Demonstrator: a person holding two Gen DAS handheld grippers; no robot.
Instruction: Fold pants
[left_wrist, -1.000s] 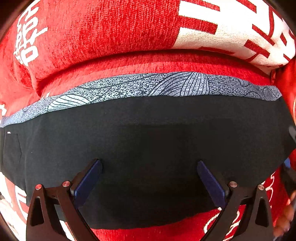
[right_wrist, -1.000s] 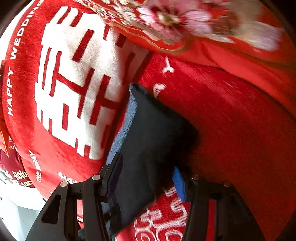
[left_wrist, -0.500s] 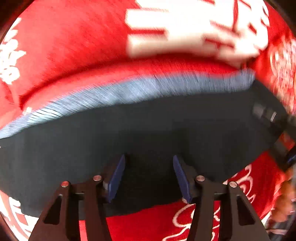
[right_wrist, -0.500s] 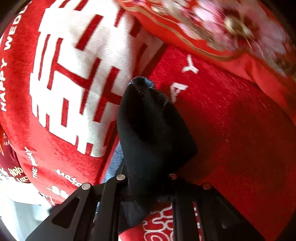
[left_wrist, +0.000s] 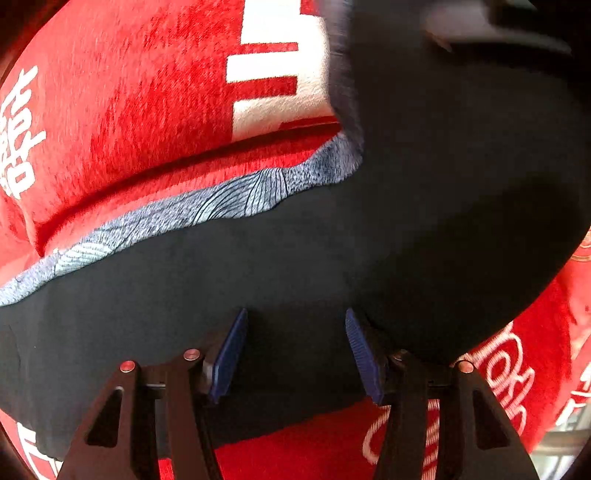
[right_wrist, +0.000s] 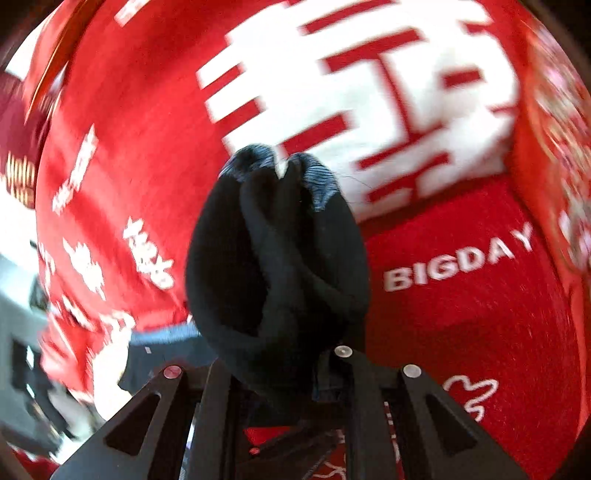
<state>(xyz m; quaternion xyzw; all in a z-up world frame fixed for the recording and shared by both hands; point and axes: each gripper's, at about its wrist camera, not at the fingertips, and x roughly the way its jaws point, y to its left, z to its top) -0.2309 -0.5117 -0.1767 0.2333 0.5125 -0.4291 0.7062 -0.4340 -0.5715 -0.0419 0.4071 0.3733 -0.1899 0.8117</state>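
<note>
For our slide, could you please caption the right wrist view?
Right gripper shut on bunched black pants, lifted above red blanket.

The right claw (right_wrist: 280, 369) pinches a bunched fold of black pants (right_wrist: 277, 258) above a red blanket (right_wrist: 461, 314), apparently lettered "BIGDAY", though blurred.

We saw the red blanket (left_wrist: 140, 110) running bare and open to the left and beyond the pants (left_wrist: 258, 280), so a hand could pass there. The right side was blocked: a raised fold of the black cloth hung across the upper right of the left wrist view. In the right wrist view the bunched pants (right_wrist: 277, 266) filled the middle ahead of the right gripper (right_wrist: 280, 373), while the blanket (right_wrist: 461, 314) lay free on either side.
</note>
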